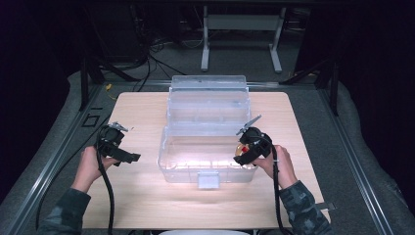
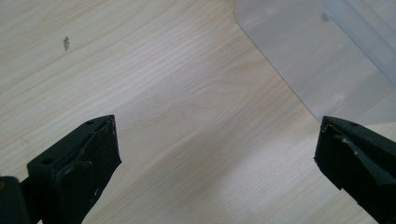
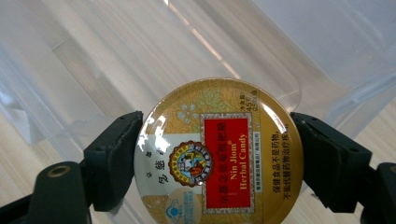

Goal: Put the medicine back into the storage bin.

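A clear plastic storage box (image 1: 169, 166) stands open in the middle of the wooden table (image 1: 147, 200), its lid (image 1: 208, 82) tipped back. My right gripper (image 1: 243, 152) hangs over the box's right end, shut on a round gold candy tin (image 1: 240, 150). In the right gripper view the tin (image 3: 212, 154), with a red label, fills the gap between both pads, and the box's clear walls (image 3: 93, 70) lie beneath it. My left gripper (image 1: 128, 157) rests left of the box, jaws wide apart over bare wood (image 2: 187, 116), with the box's corner (image 2: 317, 60) ahead at the right.
The box has a latch tab (image 1: 208, 180) on its near wall. Bare tabletop lies in front of the box and to either side. Beyond the table's far edge stand a white metal frame (image 1: 240, 34) and cables on the floor.
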`<state>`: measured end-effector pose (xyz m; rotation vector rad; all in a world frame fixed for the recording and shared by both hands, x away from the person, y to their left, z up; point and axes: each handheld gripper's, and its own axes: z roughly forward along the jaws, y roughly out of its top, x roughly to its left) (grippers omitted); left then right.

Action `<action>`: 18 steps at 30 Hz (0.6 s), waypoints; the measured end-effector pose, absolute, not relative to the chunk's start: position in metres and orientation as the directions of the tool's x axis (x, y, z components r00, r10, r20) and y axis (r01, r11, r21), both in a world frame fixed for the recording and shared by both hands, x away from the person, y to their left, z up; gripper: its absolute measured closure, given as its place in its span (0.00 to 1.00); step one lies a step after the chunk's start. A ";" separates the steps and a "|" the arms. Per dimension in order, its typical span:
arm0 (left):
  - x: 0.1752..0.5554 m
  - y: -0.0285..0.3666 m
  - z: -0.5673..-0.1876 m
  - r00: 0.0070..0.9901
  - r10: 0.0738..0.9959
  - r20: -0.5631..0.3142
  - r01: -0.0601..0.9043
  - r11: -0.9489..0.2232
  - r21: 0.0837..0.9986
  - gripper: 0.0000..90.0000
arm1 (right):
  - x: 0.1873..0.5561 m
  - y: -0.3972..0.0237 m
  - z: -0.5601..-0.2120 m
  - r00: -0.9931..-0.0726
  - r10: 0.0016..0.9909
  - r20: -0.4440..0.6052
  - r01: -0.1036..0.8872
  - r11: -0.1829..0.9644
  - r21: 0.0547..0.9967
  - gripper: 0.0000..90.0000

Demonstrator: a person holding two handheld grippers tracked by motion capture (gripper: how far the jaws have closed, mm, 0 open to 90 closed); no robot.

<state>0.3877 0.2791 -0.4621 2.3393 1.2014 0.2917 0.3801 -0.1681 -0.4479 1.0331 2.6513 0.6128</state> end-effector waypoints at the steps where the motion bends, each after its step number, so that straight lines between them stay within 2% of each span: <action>1: 0.388 0.279 -0.463 0.589 0.807 -0.037 0.704 -0.491 0.513 0.00 | 0.380 -0.168 -0.449 -0.727 0.684 -0.055 0.590 0.664 0.460 0.22; 15: 0.391 0.277 -0.463 0.590 0.806 -0.050 0.710 -0.488 0.507 0.00 | 0.377 -0.167 -0.457 -0.733 0.680 -0.028 0.605 0.670 0.431 0.22; 18: 0.392 0.277 -0.462 0.588 0.806 -0.065 0.715 -0.479 0.510 0.00 | 0.376 -0.168 -0.457 -0.728 0.685 -0.039 0.606 0.668 0.432 0.16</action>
